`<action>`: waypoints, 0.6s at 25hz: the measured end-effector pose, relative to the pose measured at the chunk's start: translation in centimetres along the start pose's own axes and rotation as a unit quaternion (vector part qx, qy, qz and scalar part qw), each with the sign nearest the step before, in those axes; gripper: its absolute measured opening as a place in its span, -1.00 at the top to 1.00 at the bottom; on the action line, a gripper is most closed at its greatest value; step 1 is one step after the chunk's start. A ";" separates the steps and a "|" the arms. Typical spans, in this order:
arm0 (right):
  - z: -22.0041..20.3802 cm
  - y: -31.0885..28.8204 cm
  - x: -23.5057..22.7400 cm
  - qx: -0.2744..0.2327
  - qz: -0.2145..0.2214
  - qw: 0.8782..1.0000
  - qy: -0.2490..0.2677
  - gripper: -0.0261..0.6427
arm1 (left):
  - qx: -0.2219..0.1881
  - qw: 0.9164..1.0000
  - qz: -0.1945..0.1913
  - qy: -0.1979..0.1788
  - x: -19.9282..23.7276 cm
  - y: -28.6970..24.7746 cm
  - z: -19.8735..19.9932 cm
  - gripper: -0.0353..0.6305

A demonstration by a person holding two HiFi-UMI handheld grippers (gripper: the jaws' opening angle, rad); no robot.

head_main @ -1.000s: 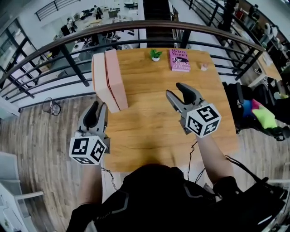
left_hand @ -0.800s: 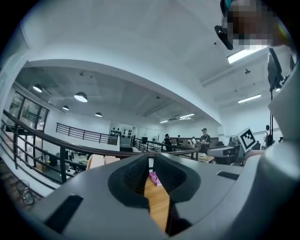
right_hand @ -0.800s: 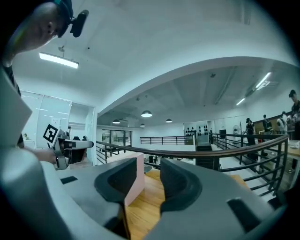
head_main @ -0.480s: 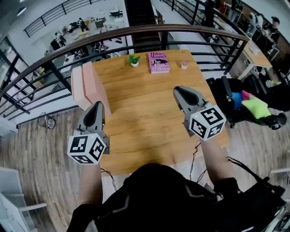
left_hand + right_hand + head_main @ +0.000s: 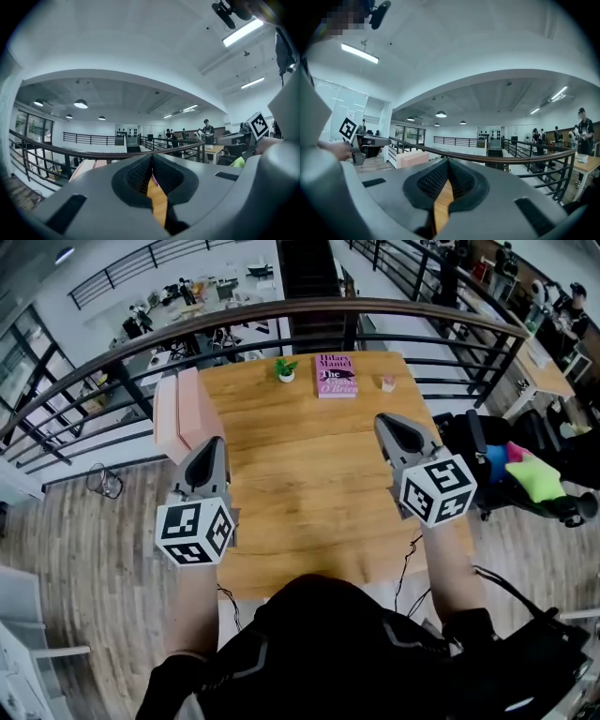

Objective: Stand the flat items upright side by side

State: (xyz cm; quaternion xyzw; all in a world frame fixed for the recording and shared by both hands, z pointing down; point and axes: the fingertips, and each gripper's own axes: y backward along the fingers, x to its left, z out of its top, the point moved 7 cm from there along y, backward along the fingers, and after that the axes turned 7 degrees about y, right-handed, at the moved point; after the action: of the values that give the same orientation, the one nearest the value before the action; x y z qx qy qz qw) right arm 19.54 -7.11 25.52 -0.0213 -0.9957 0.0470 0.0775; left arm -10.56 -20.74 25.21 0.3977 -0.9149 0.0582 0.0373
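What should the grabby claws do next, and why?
Probably open the right gripper and reach forward to the magenta book. It lies flat at the far edge of the table, while two pale pink boxes already stand upright side by side on the left. That gripper is shut, empty, and looks nearer the book.

table (image 5: 309,456): warm wood, matt-ish grain
pink slabs (image 5: 183,413): matt, at 10 o'clock
railing (image 5: 422,310): dark metal, smooth

Open-plan office, mezzanine level: railing (image 5: 309,306) overlooks desks (image 5: 211,287) below; strip lights (image 5: 241,32) overhead.
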 end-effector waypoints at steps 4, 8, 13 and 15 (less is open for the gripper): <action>0.0 0.0 -0.5 0.002 -0.006 1.000 0.002 0.90 | -0.007 1.000 0.006 -0.007 -0.9 0.2 -0.1 0.81; 0.1 0.2 -0.8 0.002 -0.010 1.000 0.004 0.90 | -0.012 1.000 0.017 -0.012 -1.3 0.5 -0.1 0.81; -0.2 0.3 -0.7 0.006 -0.019 1.000 0.002 0.90 | -0.010 0.998 0.048 -0.040 -1.0 1.0 -0.3 0.80; -0.4 0.5 -0.9 0.008 -0.020 1.000 -0.001 0.90 | -0.010 0.998 0.051 -0.040 -0.9 1.1 -0.3 0.80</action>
State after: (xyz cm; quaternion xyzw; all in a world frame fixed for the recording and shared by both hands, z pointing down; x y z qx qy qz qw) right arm 20.49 -6.67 25.71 -0.0002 -0.9955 0.0534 0.0778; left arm -10.70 -19.31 25.29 0.3525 -0.9352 0.0350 0.0018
